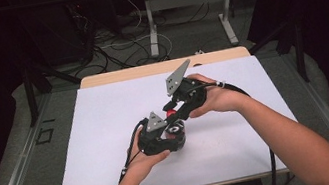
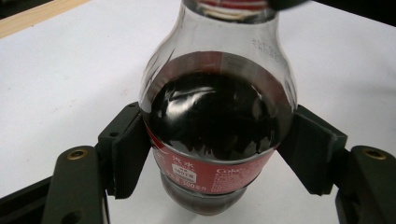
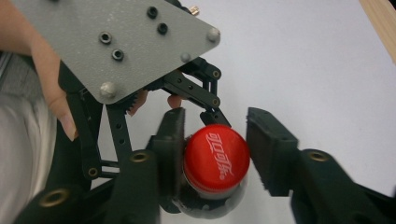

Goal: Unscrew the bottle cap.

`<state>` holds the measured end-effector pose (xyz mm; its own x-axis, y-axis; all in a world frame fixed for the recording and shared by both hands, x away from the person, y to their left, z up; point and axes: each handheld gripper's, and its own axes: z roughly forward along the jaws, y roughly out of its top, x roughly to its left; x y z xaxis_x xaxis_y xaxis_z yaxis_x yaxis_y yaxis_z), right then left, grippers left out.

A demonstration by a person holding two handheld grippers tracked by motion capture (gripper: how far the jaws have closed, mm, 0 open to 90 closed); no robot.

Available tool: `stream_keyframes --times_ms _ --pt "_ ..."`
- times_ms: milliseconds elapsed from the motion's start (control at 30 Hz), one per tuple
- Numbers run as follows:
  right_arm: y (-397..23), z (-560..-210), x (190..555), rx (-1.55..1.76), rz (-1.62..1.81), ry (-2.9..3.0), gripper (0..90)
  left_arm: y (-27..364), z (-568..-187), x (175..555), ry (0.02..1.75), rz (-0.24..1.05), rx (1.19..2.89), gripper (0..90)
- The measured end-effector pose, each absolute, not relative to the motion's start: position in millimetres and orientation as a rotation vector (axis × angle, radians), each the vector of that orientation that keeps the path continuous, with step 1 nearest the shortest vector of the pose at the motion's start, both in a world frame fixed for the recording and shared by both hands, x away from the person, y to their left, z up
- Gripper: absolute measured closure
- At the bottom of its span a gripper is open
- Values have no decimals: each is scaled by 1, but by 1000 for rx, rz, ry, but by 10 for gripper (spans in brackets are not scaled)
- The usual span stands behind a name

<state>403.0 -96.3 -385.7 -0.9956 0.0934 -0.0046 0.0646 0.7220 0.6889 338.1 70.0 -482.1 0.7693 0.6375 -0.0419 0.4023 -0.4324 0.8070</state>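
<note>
A small cola bottle [image 2: 215, 121] with dark drink and a red label stands upright on the white table cover [image 1: 103, 133]. My left gripper [image 2: 217, 156] is shut on its body, one pad pressing each side at the label. The bottle's red cap [image 3: 215, 158] sits between the jaws of my right gripper [image 3: 215, 151], which comes down on it from above. Its left pad lies against the cap, while the right pad stands just off it, so this gripper is open. In the high view both grippers meet at the bottle [image 1: 177, 133] near the table's middle.
The left gripper's grey plate [image 3: 116, 46] and a hand [image 3: 56, 98] sit close beside the cap. The wooden table edge [image 1: 163, 66] runs along the far side. Beyond it, cables [image 1: 115, 50] lie on the floor by another table's legs [image 1: 152, 28].
</note>
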Motion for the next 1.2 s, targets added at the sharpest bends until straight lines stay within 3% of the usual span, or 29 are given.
stream_keyframes --times_ms 167,333,400,733,933,1200 --pt "-94 -384 391 450 1101 2773 460 73 -482 340 804 357 2062 300" --pt "-89 -384 380 746 1120 2656 471 75 -481 341 810 367 2068 300" --pt "-87 -384 376 824 1151 2632 526 74 -480 341 814 373 2068 300" --pt "-76 -384 369 917 1076 2553 609 72 -481 340 800 377 2096 300" --pt "-80 -383 375 793 1063 2639 615 71 -481 339 798 364 2089 301" --pt "-88 -376 396 287 1071 2888 614 70 -480 336 747 335 2084 301"
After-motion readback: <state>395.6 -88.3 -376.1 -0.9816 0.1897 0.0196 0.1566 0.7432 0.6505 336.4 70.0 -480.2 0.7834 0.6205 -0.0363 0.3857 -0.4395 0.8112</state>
